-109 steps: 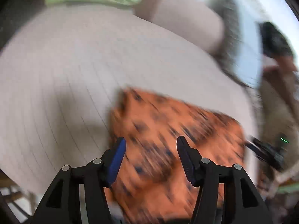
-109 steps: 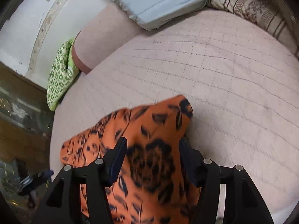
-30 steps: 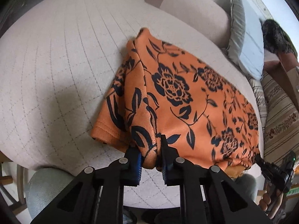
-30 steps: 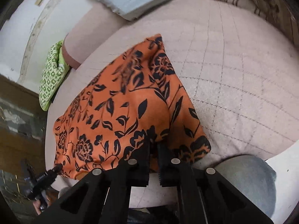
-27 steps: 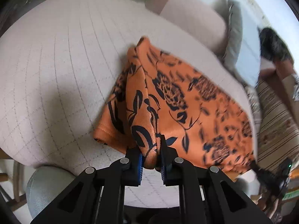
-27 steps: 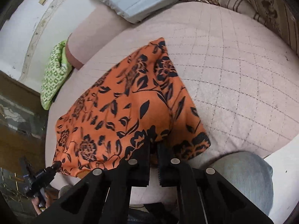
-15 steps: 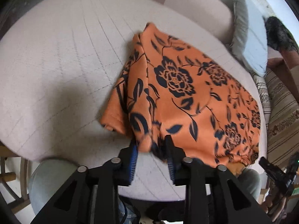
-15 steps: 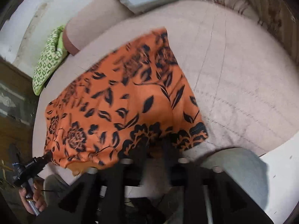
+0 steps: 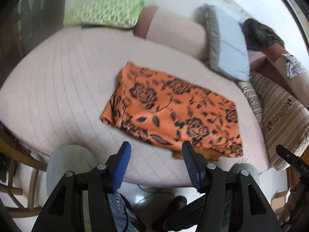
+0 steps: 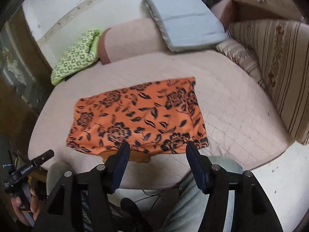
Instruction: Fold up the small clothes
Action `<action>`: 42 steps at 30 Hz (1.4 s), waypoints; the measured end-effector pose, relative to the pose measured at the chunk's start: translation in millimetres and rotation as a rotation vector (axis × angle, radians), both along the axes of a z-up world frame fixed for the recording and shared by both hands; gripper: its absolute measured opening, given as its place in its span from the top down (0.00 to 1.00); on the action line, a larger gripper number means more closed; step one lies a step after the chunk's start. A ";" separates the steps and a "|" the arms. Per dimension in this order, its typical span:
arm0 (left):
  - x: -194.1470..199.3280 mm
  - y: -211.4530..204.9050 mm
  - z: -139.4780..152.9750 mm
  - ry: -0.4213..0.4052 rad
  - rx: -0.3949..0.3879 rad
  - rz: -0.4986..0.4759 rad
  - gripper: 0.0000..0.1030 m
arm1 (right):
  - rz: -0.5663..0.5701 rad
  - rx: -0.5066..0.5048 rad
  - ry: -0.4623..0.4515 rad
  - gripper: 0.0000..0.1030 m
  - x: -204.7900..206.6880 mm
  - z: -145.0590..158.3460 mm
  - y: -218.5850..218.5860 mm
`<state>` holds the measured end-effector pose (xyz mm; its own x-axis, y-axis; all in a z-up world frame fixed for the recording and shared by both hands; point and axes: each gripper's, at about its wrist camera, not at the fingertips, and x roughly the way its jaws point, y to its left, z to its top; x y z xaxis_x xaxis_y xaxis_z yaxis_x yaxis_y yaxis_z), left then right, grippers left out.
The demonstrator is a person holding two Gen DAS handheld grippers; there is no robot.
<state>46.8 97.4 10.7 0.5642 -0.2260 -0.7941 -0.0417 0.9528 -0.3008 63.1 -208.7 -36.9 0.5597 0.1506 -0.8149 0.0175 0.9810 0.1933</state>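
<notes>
An orange garment with a dark flower print [image 9: 173,114] lies folded flat on the pale quilted bed [image 9: 58,100]. It also shows in the right wrist view [image 10: 137,118], with its near hem by the bed's front edge. My left gripper [image 9: 155,150] is open and empty, held just short of the near hem. My right gripper [image 10: 156,150] is open and empty, also just short of the near hem.
A green patterned pillow [image 10: 75,58], a pink bolster [image 10: 131,38] and a grey-blue cushion [image 10: 185,17] lie at the far side. A striped cushion [image 10: 280,61] lines the right. My knees [image 9: 69,166] sit under the bed's front edge.
Both grippers were shut on the garment's near hem. They have let go, opened wide and pulled back towards me and up. The garment now lies flat.
</notes>
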 end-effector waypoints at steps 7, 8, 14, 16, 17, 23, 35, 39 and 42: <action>-22.0 -7.6 29.3 -0.045 0.026 -0.034 0.41 | 0.025 -0.029 -0.039 0.35 -12.7 17.0 12.9; -25.4 -8.2 34.3 -0.047 0.032 -0.036 0.41 | 0.027 -0.033 -0.044 0.35 -13.6 19.0 13.6; -23.9 -4.1 44.0 -0.068 0.017 -0.036 0.41 | 0.016 -0.058 -0.076 0.33 -15.4 31.9 13.4; -23.5 -4.0 45.5 -0.065 0.015 -0.038 0.41 | 0.006 -0.068 -0.074 0.32 -15.0 33.0 13.5; -23.8 -4.6 46.7 -0.066 0.017 -0.041 0.41 | 0.002 -0.077 -0.070 0.32 -14.6 32.7 13.8; -16.8 -5.6 47.5 -0.061 0.036 -0.051 0.41 | 0.000 -0.107 -0.042 0.32 -10.8 28.8 17.6; 10.8 0.9 32.1 -0.017 0.024 -0.018 0.41 | 0.050 -0.140 0.005 0.32 13.3 13.6 37.8; 23.6 6.9 20.2 0.006 0.020 0.005 0.41 | 0.069 -0.137 0.026 0.32 25.9 5.1 45.6; 33.3 12.9 9.7 0.023 0.015 0.050 0.41 | 0.086 -0.136 0.042 0.32 34.8 -1.2 53.1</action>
<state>80.1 110.2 20.4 0.5563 -0.1862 -0.8098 -0.0955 0.9538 -0.2849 97.9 -155.6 -38.1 0.5143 0.0832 -0.8536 -0.0623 0.9963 0.0596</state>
